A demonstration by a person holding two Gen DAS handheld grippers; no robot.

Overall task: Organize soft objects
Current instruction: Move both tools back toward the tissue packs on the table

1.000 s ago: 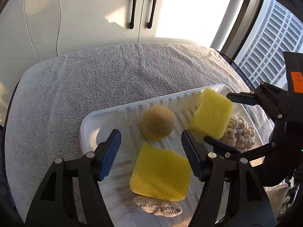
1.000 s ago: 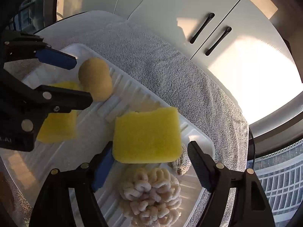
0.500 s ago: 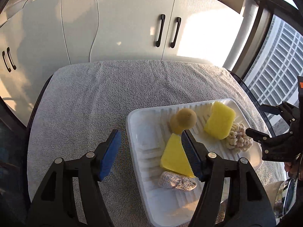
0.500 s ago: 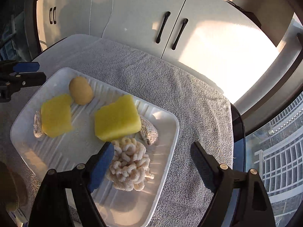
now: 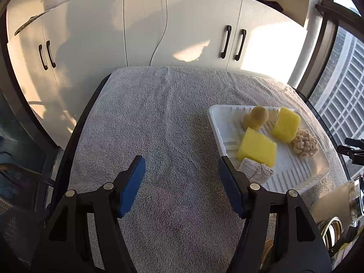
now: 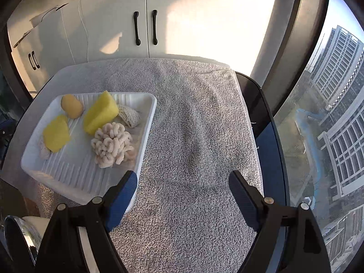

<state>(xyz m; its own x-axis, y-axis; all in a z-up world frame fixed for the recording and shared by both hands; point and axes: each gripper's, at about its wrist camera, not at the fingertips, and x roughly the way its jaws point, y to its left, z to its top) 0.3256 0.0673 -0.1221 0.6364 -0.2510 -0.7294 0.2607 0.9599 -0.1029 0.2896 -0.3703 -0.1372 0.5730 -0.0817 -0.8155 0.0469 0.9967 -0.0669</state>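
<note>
2 grippers, both spread wide and both holding nothing. The left gripper [image 5: 182,177] hovers over bare grey towel [image 5: 159,125], its blue-padded fingers [image 5: 133,182] well apart, and the white ridged tray [image 5: 216,127] sits just right of its right finger. The right gripper [image 6: 183,195] hangs over the towel [image 6: 193,136] too, jaws gaping, with its left finger overlapping the tray's near right corner [image 6: 145,136] in this view; whether they touch, I cannot tell.

Out to the tray now, and all the soft things lie in it. From the left wrist view: a tan round sponge [image 5: 258,117] at the far end, a yellow sponge [image 5: 286,125] to its right, tilted up on edge. A 2nd yellow sponge [image 5: 257,147] lies nearer, overlapping a beige knitted pad [image 5: 256,171] at the tray's near left side. A cream chenille tuft [image 5: 304,144] sits right of the sponges, touching the tilted 1. The right wrist view adds another knitted pad [image 6: 129,113] tucked behind the tilted sponge, against the tray's far right wall.

Beyond the towel stand white cabinet doors [image 6: 145,22] with black handles, and a window [image 6: 329,102] on the right shows tall buildings.
</note>
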